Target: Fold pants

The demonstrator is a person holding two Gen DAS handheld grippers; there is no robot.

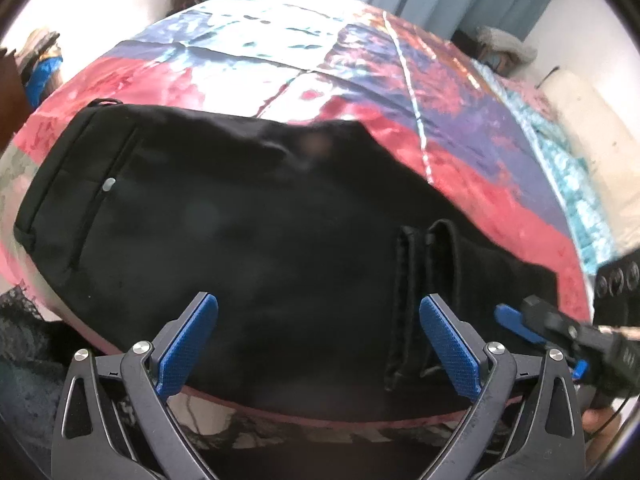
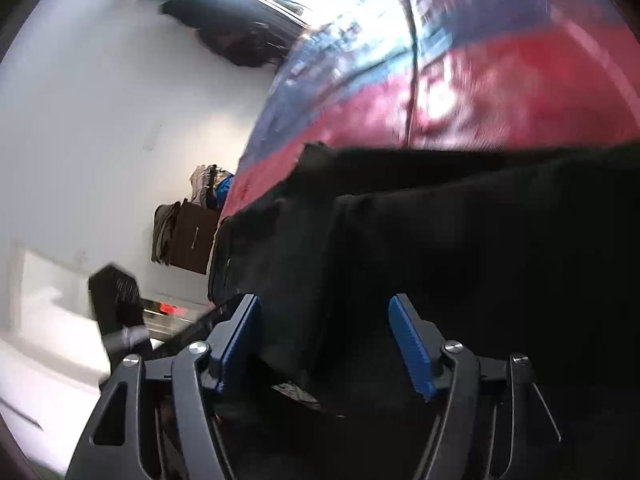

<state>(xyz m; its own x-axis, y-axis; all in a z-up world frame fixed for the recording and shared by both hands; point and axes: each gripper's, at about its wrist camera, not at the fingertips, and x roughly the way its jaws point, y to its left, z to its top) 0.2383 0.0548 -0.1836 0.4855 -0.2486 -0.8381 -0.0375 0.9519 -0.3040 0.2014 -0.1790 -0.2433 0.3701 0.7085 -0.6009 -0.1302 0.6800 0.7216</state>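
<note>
Black pants (image 1: 248,216) lie on the bed (image 1: 280,64), long axis crosswise to both tongs. Left tongs (image 1: 319,340) gape empty above them; right tongs (image 2: 324,344) gape nearer the hems (image 1: 416,300).

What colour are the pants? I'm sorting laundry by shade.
Black pants, clearest in the left wrist view.

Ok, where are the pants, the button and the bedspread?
pants (image 1: 260,220): left wrist view, middle of the black cloth.
button (image 1: 108,185): left wrist view, its grey face.
bedspread (image 1: 480,92): left wrist view, bare patterned patch.
</note>
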